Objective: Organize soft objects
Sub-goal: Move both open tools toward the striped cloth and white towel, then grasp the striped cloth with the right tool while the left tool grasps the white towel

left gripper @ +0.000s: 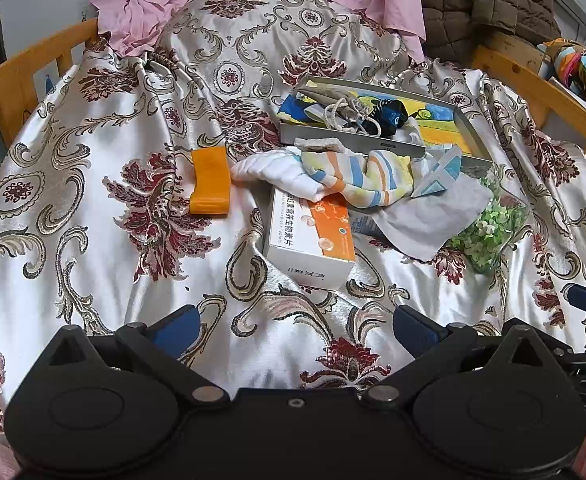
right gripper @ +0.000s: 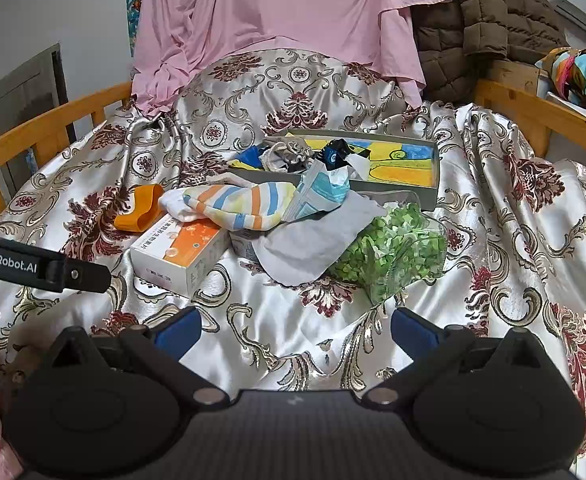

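Progress: sorting is looking partly done, by my reading; a few soft pieces are already lying in the tray (right gripper: 429,194), while most are still sitting loose on the bedspread (right gripper: 93,184) at mid-frame
Tray: sitting at upper centre, holding a grey drawstring pouch (right gripper: 289,150), a dark blue-black bundle (right gripper: 335,156) and other cloth I cannot identify
Remaining: striped sock (right gripper: 237,206), white cloth (left gripper: 273,172), grey cloth (right gripper: 313,240) and orange band (left gripper: 209,180) are lying around the white-and-orange box (right gripper: 181,252); a clear bag of green pieces (right gripper: 389,252) is resting right of centre
Left tongs (left gripper: 297,320): hanging released, gripping nothing, at lower frame
Right tongs (right gripper: 296,326): spread wide, carrying nothing
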{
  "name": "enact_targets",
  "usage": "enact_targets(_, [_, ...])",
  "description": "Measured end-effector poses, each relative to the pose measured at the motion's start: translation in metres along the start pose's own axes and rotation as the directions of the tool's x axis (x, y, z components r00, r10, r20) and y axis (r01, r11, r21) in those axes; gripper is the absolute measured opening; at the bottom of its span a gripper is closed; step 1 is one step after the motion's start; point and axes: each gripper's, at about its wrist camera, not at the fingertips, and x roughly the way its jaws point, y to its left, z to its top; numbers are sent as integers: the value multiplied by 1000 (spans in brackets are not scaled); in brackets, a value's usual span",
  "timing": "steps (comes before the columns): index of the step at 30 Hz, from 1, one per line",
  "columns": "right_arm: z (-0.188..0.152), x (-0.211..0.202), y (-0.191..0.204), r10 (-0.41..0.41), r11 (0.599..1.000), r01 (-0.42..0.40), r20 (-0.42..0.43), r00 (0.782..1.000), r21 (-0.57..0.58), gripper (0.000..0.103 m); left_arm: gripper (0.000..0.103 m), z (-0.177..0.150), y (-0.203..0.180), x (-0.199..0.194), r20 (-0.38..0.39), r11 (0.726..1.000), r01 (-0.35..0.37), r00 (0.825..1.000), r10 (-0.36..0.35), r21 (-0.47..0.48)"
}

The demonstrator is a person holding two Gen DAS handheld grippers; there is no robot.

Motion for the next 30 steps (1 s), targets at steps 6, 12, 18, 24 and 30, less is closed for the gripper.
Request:
enact_targets(6, [0, 0, 0, 0, 1000, 0, 1, 1000, -1, 103, 102, 0, 0, 0, 2, 1000, -1, 1000, 1, 0])
enact_targets(12, [1, 2, 2, 2, 1000, -2, -10, 1000, -5, 103, 102, 0, 1, 0, 3, 1000, -3, 1000, 3, -4])
enact_targets(18, [11, 16, 11, 42, 999, -42, -15, 999, -33, 103, 102, 4, 11, 0, 20, 999, -16, 1000, 17, -49])
enact_targets(24, [33, 46, 26, 47, 987, -44, 15, 999, -152, 103, 102, 32, 24, 18, 8, 995, -34, 999, 35, -95])
enact_targets(30, [54, 87, 39, 44, 965, -27, 61, 997, -261, 102, 102, 64, 45, 52, -7, 985, 22, 1000, -23, -173])
